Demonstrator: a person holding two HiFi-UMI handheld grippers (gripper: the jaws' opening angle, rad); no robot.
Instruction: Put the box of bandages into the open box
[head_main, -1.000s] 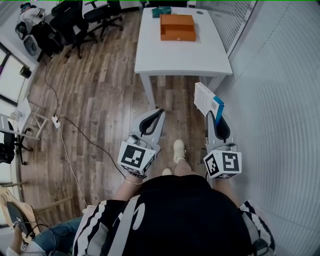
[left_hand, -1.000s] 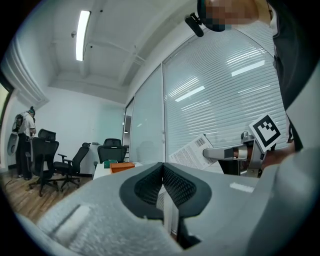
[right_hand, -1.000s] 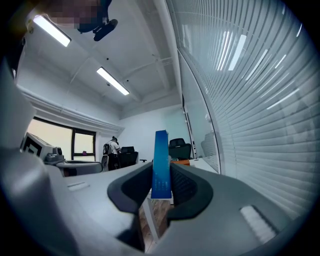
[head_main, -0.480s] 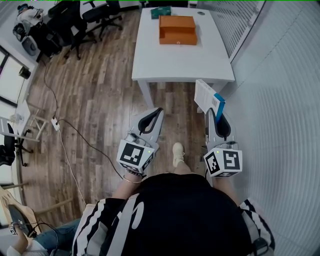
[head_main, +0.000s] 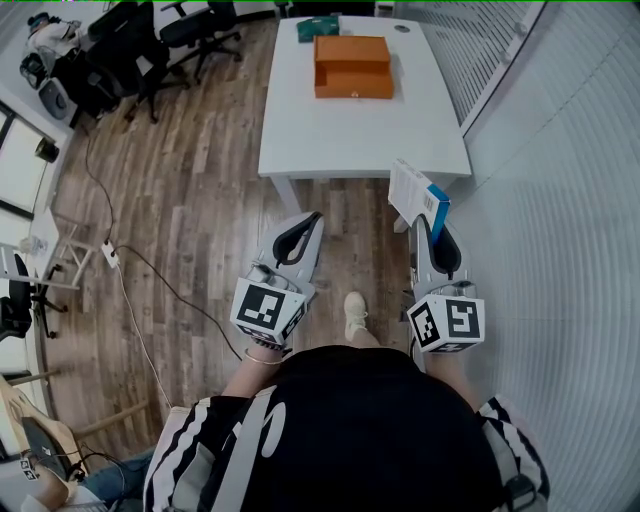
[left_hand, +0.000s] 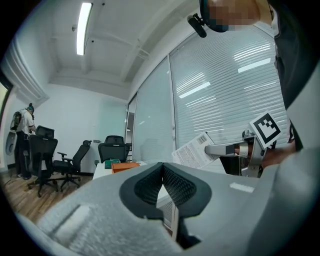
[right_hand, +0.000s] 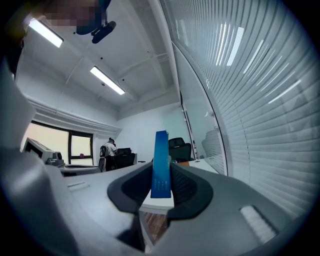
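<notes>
Your right gripper is clamped on the bandage box, held off the table; its own view shows only the blue edge. Left gripper jaws are together, nothing between. Your torso hides the floor underfoot. The orange open box sits on the white table, well apart from both grippers. Wood floor, office chairs far left.

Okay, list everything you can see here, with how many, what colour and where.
table: one, white, straight ahead
open box: one, orange, on the table's far half
small box: one, teal, table's far edge
office chairs: several, black, far left
floor: brown wood planks
box of bandages: one, white and blue, in the right gripper
shoe: one, pale, between the grippers
left gripper: shut, empty
right gripper: shut on the box of bandages
</notes>
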